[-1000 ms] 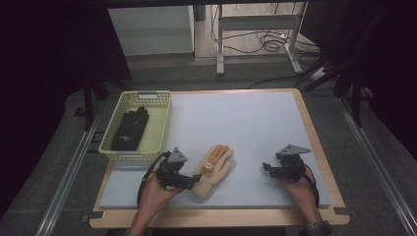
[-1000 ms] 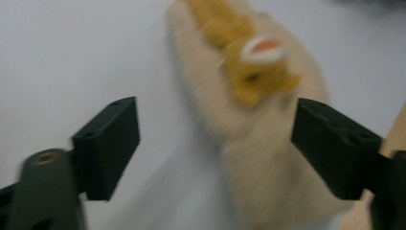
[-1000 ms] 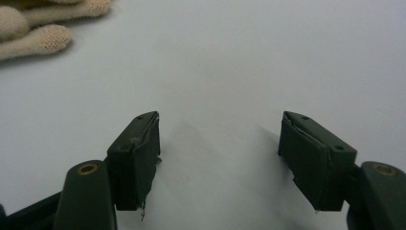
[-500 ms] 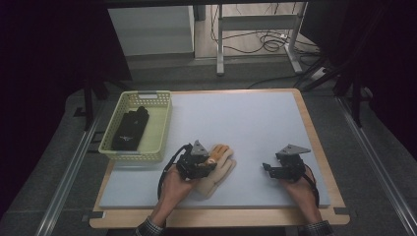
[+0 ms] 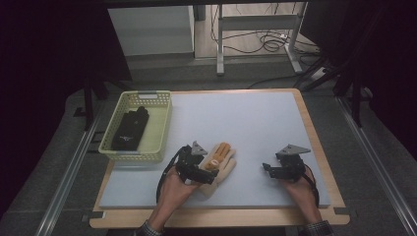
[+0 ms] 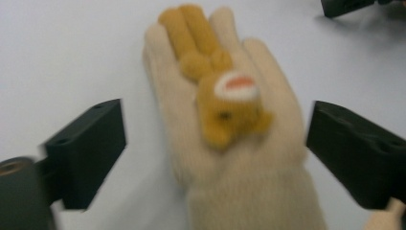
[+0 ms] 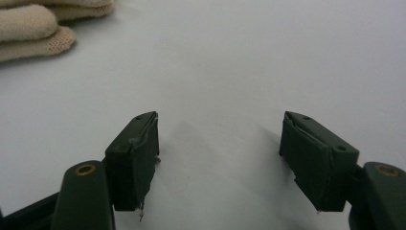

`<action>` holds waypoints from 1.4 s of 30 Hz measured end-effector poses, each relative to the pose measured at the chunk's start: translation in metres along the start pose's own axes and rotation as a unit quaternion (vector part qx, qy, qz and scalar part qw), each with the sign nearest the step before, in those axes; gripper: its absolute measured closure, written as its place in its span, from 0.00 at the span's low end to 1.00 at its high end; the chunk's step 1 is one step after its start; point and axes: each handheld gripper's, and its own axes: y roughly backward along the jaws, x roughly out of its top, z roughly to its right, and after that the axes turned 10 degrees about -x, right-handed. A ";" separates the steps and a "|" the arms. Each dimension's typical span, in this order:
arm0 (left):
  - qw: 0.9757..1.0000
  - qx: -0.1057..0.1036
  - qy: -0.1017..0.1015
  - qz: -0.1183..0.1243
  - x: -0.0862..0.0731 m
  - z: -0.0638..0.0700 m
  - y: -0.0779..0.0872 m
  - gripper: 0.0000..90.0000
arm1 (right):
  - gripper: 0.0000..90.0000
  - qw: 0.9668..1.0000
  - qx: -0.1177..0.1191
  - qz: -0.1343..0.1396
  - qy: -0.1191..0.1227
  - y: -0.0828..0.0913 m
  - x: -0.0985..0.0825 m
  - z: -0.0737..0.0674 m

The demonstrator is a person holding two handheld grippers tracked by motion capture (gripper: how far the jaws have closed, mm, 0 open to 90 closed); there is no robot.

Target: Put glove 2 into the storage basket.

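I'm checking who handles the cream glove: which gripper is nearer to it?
Left. The left gripper sits right over the cream glove, its jaws open on either side of it. The right gripper stands apart on the bare mat, jaws open on nothing.

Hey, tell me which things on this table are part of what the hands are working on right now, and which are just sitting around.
Part of the job:
- cream glove with a bear patch, lying flat on the pad
- left claw, open, jaws either side of the glove, just opened
- right claw, open over bare pad

Lying about:
- yellow-green basket
- black glove inside that basket
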 end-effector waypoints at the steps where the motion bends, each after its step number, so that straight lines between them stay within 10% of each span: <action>1: 1.000 -0.002 0.005 -0.006 -0.004 0.001 -0.001 0.04 | 0.33 1.000 0.000 0.000 0.000 0.000 0.000 0.000; 13: 0.997 0.017 -0.010 -0.080 -0.019 0.011 -0.046 0.05 | 0.33 1.000 0.000 0.000 0.000 0.000 0.000 0.000; 24: 0.996 -0.025 -0.015 -0.086 -0.012 0.005 -0.031 0.67 | 0.33 1.000 -0.001 0.000 0.001 0.000 0.000 0.000; 42: 0.999 -0.002 0.014 -0.041 0.013 -0.032 0.031 0.72 | 0.32 1.000 -0.001 -0.001 0.001 0.000 0.000 0.000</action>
